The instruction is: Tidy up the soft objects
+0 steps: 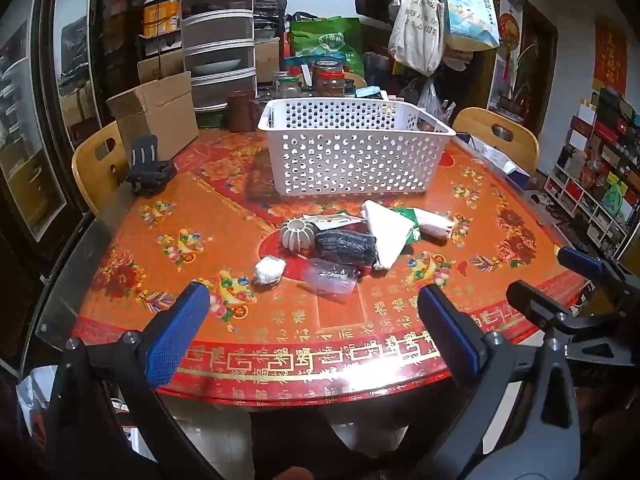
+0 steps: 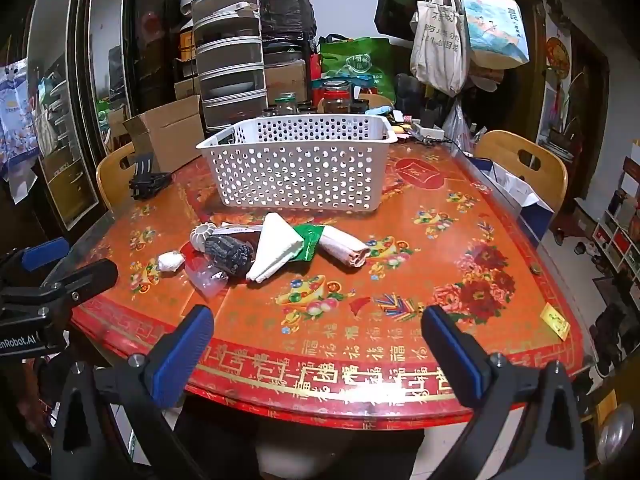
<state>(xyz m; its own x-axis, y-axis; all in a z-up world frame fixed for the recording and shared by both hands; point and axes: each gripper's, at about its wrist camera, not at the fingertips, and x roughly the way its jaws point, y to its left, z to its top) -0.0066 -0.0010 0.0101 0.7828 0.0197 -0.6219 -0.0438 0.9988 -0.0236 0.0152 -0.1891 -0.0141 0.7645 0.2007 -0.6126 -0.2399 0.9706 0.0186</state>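
Note:
A white perforated basket point(image 1: 352, 148) point(image 2: 300, 168) stands mid-table. In front of it lies a pile: a white ribbed round object point(image 1: 295, 233) point(image 2: 202, 234), a dark rolled cloth point(image 1: 346, 246) point(image 2: 228, 254), a white folded cloth point(image 1: 388, 234) point(image 2: 276, 246), a green packet point(image 1: 408, 220) point(image 2: 310, 240), a pale rolled towel point(image 1: 434, 222) point(image 2: 346, 246), a small white wad point(image 1: 270, 270) point(image 2: 170, 261) and a clear plastic bag point(image 1: 330, 276) point(image 2: 208, 276). My left gripper point(image 1: 316, 312) is open and empty, near the front edge. My right gripper point(image 2: 318, 340) is open and empty; it shows at the right of the left wrist view point(image 1: 568, 284).
The table point(image 1: 200, 216) has a red-orange patterned cover. A black stand point(image 1: 150, 168) and a cardboard box point(image 1: 156, 112) sit at its back left, jars point(image 1: 328, 78) behind the basket. Wooden chairs point(image 1: 96, 164) point(image 2: 524, 164) flank it. Papers point(image 2: 516, 190) lie at the right edge.

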